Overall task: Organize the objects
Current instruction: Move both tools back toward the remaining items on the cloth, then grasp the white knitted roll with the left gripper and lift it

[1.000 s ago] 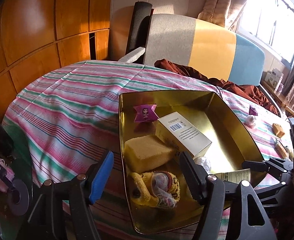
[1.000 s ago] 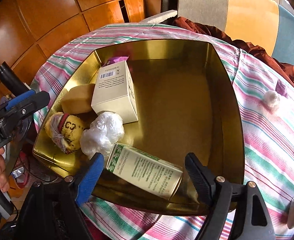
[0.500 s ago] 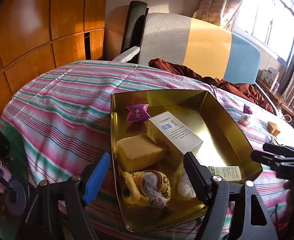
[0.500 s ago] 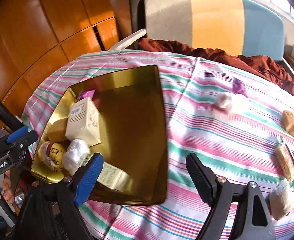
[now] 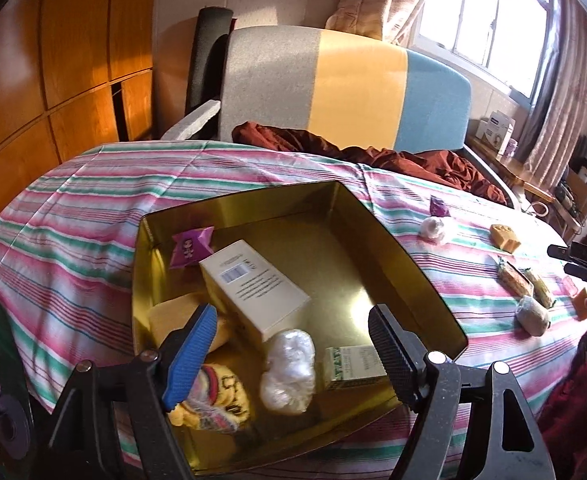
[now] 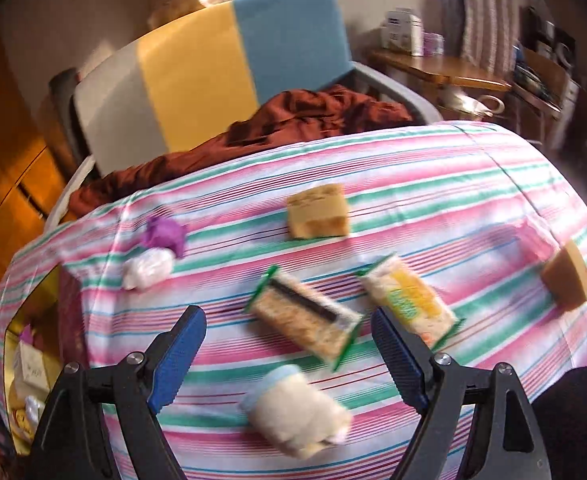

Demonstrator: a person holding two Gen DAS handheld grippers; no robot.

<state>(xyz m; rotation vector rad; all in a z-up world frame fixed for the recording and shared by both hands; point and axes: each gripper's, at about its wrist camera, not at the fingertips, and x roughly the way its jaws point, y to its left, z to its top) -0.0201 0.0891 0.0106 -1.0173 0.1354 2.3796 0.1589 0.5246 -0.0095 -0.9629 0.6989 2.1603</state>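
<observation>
A gold tin (image 5: 413, 264) lies on the striped cloth and holds a white box (image 5: 253, 284), a purple packet (image 5: 189, 246), a yellow sponge (image 5: 165, 320), a yellow toy (image 5: 217, 400), a white bag (image 5: 289, 368) and a green carton (image 5: 353, 364). My left gripper (image 5: 293, 352) is open and empty over the tin's near end. My right gripper (image 6: 289, 356) is open and empty above a snack bar (image 6: 305, 324), a second bar (image 6: 409, 304) and a pale plush roll (image 6: 297, 416). Two sponges (image 6: 317, 212) (image 6: 565, 280), a purple packet (image 6: 165, 234) and a white bag (image 6: 147, 270) lie loose.
A grey, yellow and blue chair back (image 5: 341, 84) with a dark red cloth (image 5: 373, 156) stands behind the table. Wooden panels (image 5: 53, 60) are at the left. A desk with boxes (image 6: 409, 32) is at the right. The tin's edge (image 6: 33, 300) shows at left in the right wrist view.
My right gripper has swung right, away from the tin, to over the loose items. My left gripper has shifted right over the tin. The green carton stays in the tin.
</observation>
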